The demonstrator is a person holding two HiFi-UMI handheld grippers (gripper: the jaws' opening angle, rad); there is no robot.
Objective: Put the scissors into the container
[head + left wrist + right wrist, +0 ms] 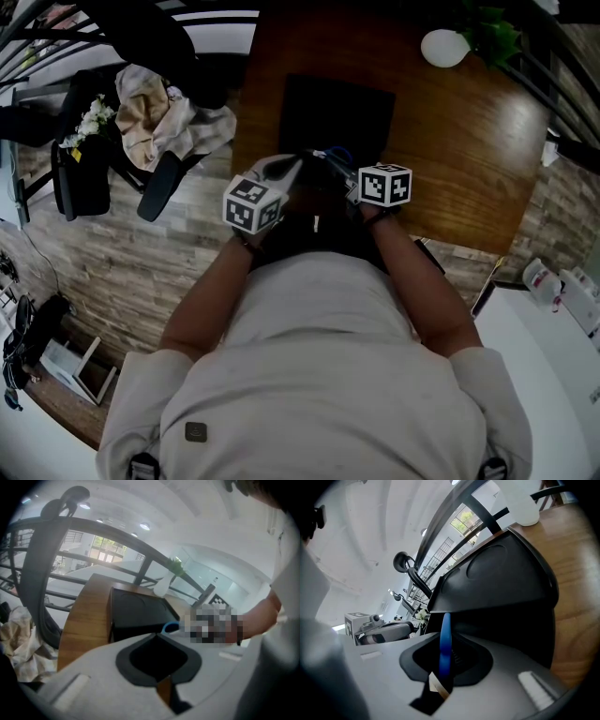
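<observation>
The scissors show as a blue handle standing upright between the jaws of my right gripper, which is shut on it. In the head view the scissors hang just in front of the black container on the wooden table. The container fills the right gripper view close ahead. My left gripper is shut with nothing between its jaws and sits beside the right one. The blue handle appears just past its tips.
A white vase with a green plant stands at the table's far right. Left of the table are a black chair draped with cloth and a dark bag with white flowers. A dark railing curves behind the table.
</observation>
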